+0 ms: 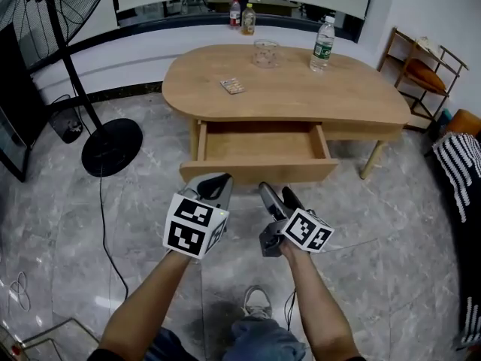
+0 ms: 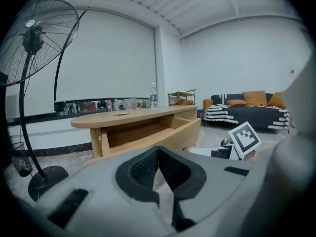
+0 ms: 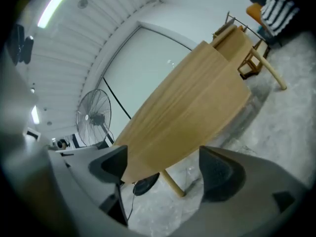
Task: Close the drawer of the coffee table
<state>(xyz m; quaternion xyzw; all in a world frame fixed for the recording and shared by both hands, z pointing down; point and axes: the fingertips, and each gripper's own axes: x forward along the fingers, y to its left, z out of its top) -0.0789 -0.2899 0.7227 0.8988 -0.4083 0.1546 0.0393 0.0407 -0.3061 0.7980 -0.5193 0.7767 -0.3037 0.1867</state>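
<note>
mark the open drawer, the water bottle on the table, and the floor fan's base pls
drawer [image 1: 263, 171]: head view, on its front panel.
water bottle [image 1: 322, 50]: head view, on the label.
fan base [image 1: 111, 147]: head view, middle of the black disc.

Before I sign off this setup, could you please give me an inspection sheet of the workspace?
Surface: coffee table top, mostly bare.
Job's things: drawer pulled out, empty.
Clutter: glass, water bottle, small packet on the tabletop.
Grippers: left gripper shut, empty; right gripper open, nothing between its jaws; both short of the drawer.
Cables: black cable on the floor by the standing fan.
Surroundings: wooden rack and sofa at right; two bottles behind the table.
</note>
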